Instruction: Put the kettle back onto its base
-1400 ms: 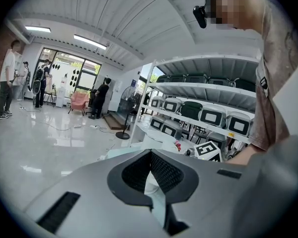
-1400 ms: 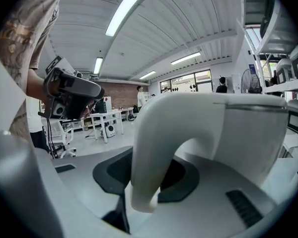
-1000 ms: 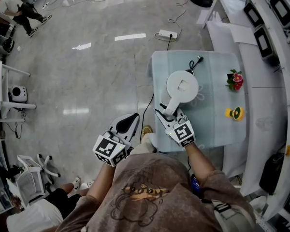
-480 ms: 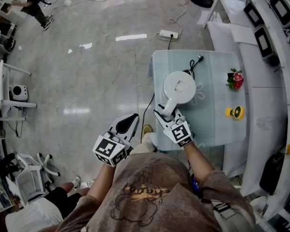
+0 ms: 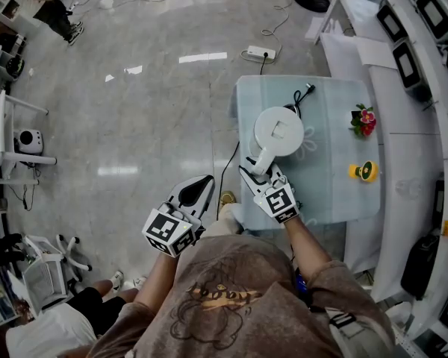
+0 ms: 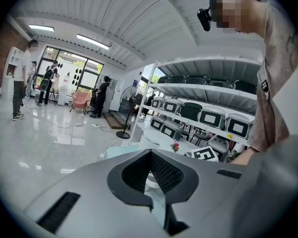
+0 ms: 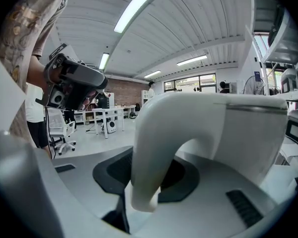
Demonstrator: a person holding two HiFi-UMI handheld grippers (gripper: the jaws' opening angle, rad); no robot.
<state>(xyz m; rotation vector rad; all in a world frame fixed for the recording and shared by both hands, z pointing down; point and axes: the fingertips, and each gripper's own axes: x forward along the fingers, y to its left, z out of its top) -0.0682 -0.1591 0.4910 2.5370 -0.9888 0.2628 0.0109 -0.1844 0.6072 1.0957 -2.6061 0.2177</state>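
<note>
The white kettle (image 5: pixel 278 131) is seen from above over the middle of the pale glass table (image 5: pixel 336 192). It hides whatever lies under it, so I cannot tell whether it rests on its base. A black cord (image 5: pixel 300 95) comes out from behind it. My right gripper (image 5: pixel 258 171) is shut on the kettle's curved handle (image 7: pixel 151 148), which fills the space between the pads, with the kettle body (image 7: pixel 248 133) just beyond. My left gripper (image 5: pixel 196 192) hangs over the floor to the left of the table, shut and holding nothing (image 6: pixel 150 177).
A small red flower ornament (image 5: pixel 363 121) and a yellow object (image 5: pixel 364 173) stand at the table's right side. A power strip (image 5: pixel 259 53) lies on the floor beyond the table. Shelving with boxes (image 5: pixel 418 66) runs along the right.
The kettle and both grippers keep their places. Only a person far off at the top left of the floor has walked on.
</note>
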